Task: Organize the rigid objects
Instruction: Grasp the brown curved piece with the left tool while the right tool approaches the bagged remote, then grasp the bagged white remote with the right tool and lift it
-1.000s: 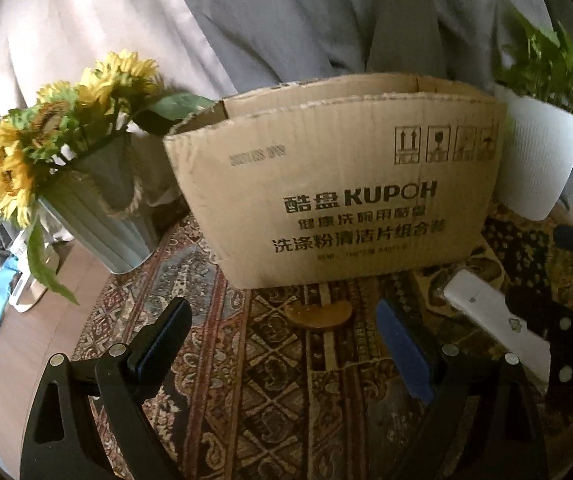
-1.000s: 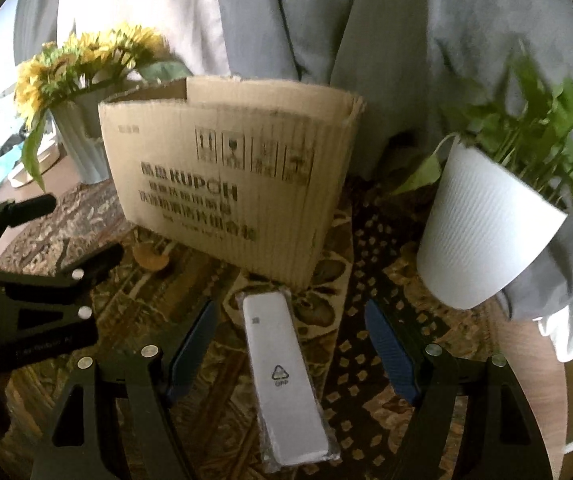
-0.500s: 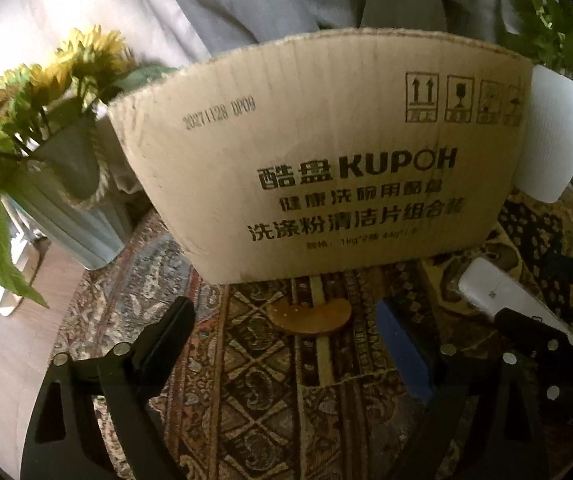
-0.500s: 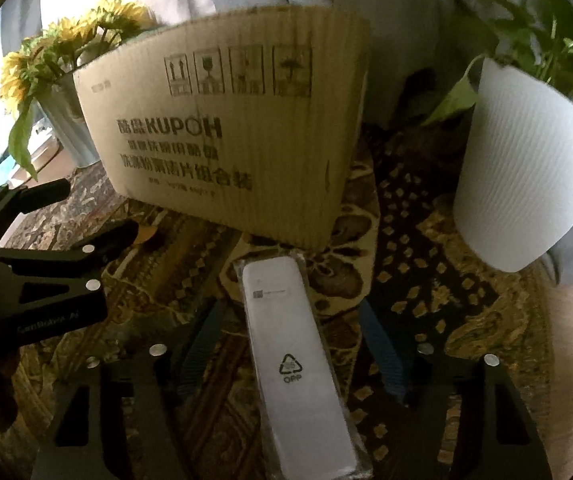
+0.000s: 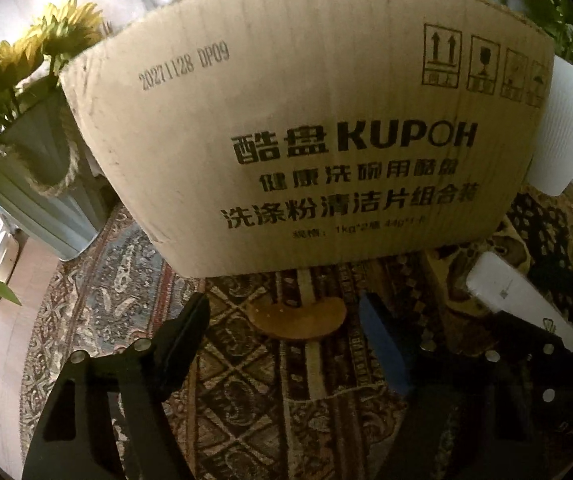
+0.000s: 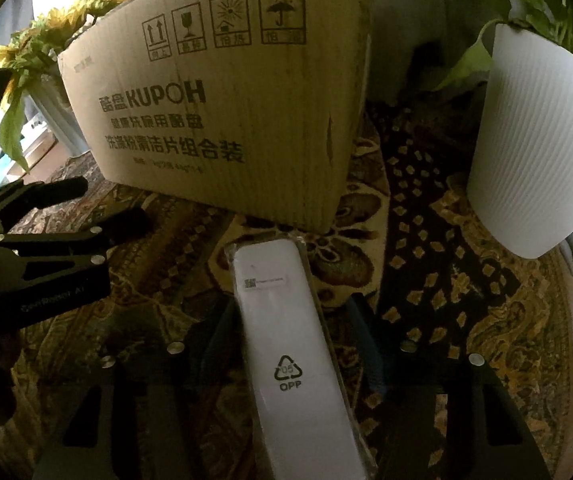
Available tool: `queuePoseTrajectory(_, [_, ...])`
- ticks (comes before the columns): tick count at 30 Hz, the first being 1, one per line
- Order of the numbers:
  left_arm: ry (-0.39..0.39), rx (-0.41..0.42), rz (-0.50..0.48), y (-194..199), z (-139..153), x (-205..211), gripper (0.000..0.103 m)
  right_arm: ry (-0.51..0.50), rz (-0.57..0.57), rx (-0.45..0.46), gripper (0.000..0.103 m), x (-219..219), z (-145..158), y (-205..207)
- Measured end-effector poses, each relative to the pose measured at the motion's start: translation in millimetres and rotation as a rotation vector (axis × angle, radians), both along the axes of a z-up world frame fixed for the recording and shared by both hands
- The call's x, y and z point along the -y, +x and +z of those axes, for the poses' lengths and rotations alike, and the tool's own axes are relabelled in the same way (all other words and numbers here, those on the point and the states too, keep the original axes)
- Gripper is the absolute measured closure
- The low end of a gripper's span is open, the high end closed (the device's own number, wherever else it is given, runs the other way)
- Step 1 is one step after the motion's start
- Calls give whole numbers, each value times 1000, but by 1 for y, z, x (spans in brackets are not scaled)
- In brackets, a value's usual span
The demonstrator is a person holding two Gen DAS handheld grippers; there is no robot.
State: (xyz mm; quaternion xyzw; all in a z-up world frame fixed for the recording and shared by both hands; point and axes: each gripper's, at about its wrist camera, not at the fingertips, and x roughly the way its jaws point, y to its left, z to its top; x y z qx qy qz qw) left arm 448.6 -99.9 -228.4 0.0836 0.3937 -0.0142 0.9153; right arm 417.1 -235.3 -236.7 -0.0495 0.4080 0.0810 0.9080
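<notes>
A flat tan wooden piece (image 5: 296,318) lies on the patterned rug just in front of the cardboard box (image 5: 306,132). My left gripper (image 5: 282,316) is open, its fingers on either side of the piece, not touching it. A white wrapped bar marked OPP (image 6: 290,344) lies on the rug in front of the box (image 6: 222,112). My right gripper (image 6: 290,320) is open and straddles the bar; its fingers stand a little off the sides. The bar also shows at the right of the left wrist view (image 5: 518,300).
A grey pot of sunflowers (image 5: 26,152) stands left of the box. A white ribbed plant pot (image 6: 534,152) stands to its right. The patterned rug (image 6: 466,288) covers a wooden table. The left gripper shows at the left of the right wrist view (image 6: 42,248).
Both grippers have moved forward and lower towards the box. The wooden piece now lies between the left fingers, and the white bar lies deeper between the right fingers.
</notes>
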Motion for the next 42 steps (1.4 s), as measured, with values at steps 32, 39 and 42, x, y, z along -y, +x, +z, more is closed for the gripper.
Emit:
queuePoseTrajectory(32, [-26, 43, -122, -22, 16, -5, 47, 18, 22, 51, 61, -8, 31, -25])
queuePoseTrajectory(39, [-33, 88, -151, -47, 40, 8, 47, 33, 7, 108, 62, 0, 56, -53])
queuePoseTrajectory(42, [-30, 103, -160, -57, 49, 10, 47, 35, 1, 129, 63, 4, 63, -66])
